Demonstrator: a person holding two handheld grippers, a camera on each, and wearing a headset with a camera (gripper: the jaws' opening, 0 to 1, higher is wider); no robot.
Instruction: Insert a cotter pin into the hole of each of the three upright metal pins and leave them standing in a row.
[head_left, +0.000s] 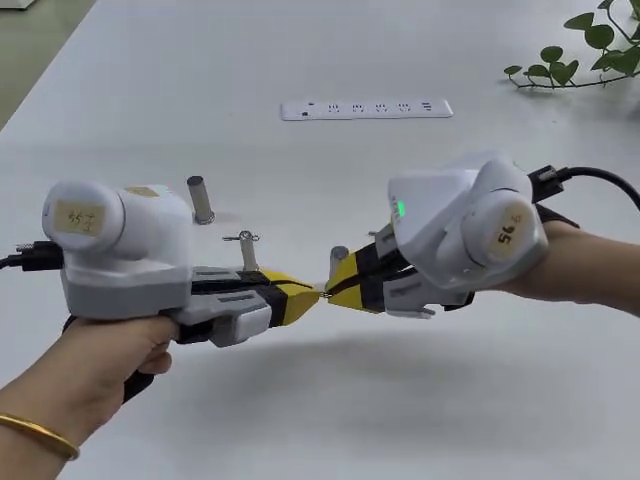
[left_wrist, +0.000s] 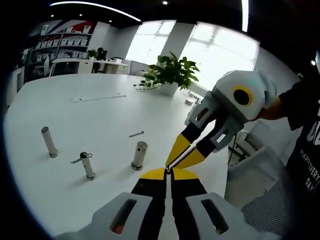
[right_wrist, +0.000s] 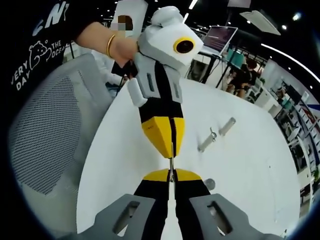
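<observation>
Head view: the left gripper (head_left: 303, 293) and the right gripper (head_left: 336, 287) meet tip to tip above the table (head_left: 400, 400). Three metal pins (head_left: 200, 198) stand just behind them.

Left gripper view: its jaws are squeezed tight together. The middle metal pin (left_wrist: 87, 166) has a wire clip through its top.

Right gripper view: both grippers pinch one thin cotter pin (right_wrist: 171, 164) between their tips.

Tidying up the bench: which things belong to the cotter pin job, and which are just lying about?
Job: bare metal pin; metal pin with cotter pin fitted; second bare metal pin; held cotter pin; spare cotter pin; left gripper; right gripper.
Lying about: power strip; potted plant.
</observation>
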